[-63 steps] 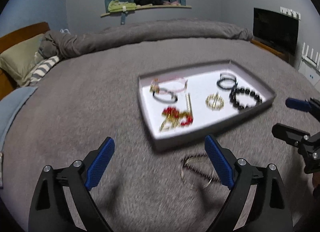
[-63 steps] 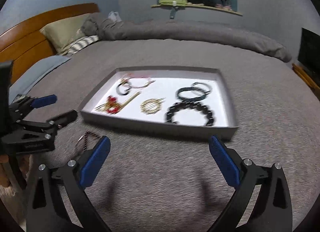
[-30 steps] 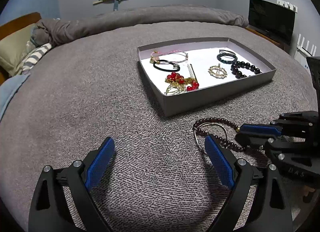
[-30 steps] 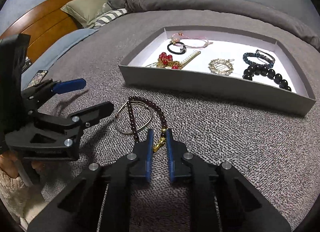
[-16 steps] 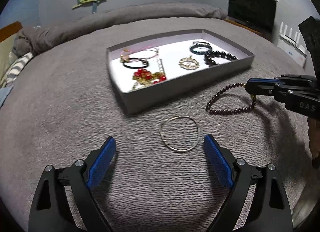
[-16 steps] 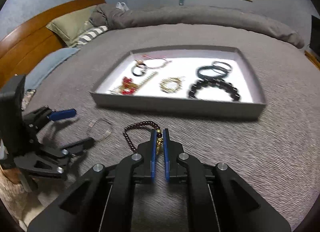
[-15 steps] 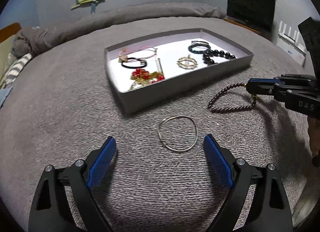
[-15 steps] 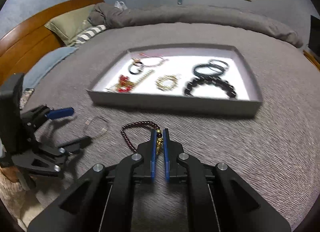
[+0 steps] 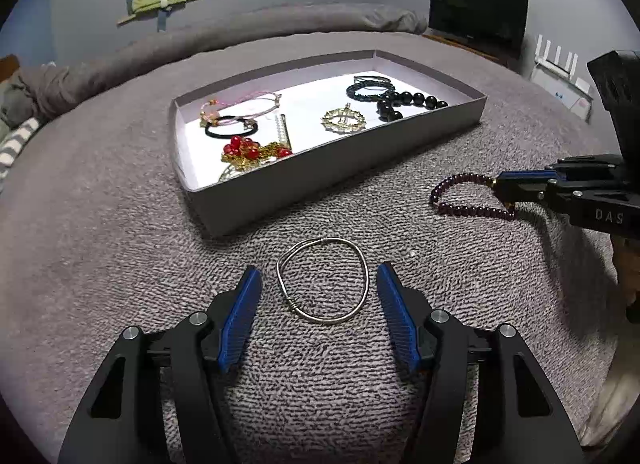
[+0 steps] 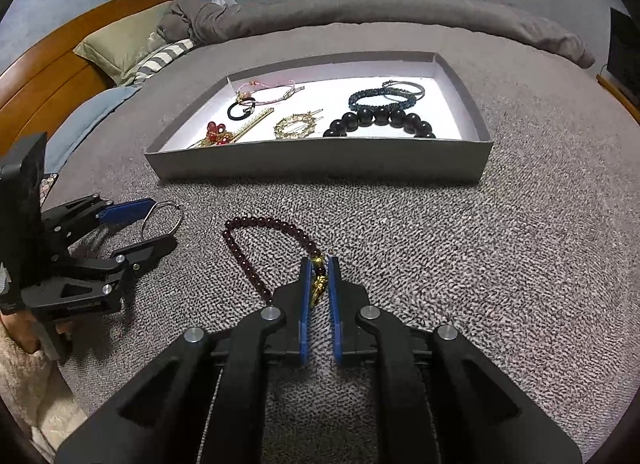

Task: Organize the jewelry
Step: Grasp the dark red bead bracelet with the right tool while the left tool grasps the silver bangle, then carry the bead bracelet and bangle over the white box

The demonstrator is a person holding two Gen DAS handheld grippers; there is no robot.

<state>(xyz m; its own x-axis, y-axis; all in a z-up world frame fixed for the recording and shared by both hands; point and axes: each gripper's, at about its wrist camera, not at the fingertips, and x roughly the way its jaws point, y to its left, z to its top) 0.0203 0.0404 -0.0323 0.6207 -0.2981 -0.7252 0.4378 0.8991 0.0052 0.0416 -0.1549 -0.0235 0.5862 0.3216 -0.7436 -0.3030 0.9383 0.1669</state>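
While left gripper (image 9: 318, 296) jaws close around silver bangle (image 9: 322, 279), untouched yet | right gripper (image 10: 319, 284) newly clenched on beaded bracelet (image 10: 260, 248) | tray (image 10: 320, 160) drop next

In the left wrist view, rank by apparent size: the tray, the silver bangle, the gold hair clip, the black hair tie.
1. Tray, by far the largest.
2. Silver bangle, though it lies nearest the camera, which inflates it.
3. Gold hair clip and black hair tie look about alike; I won't rank them.

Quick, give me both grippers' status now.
Left gripper: closing around the silver bangle, pads not touching it yet.
Right gripper: shut on the dark red bead bracelet.
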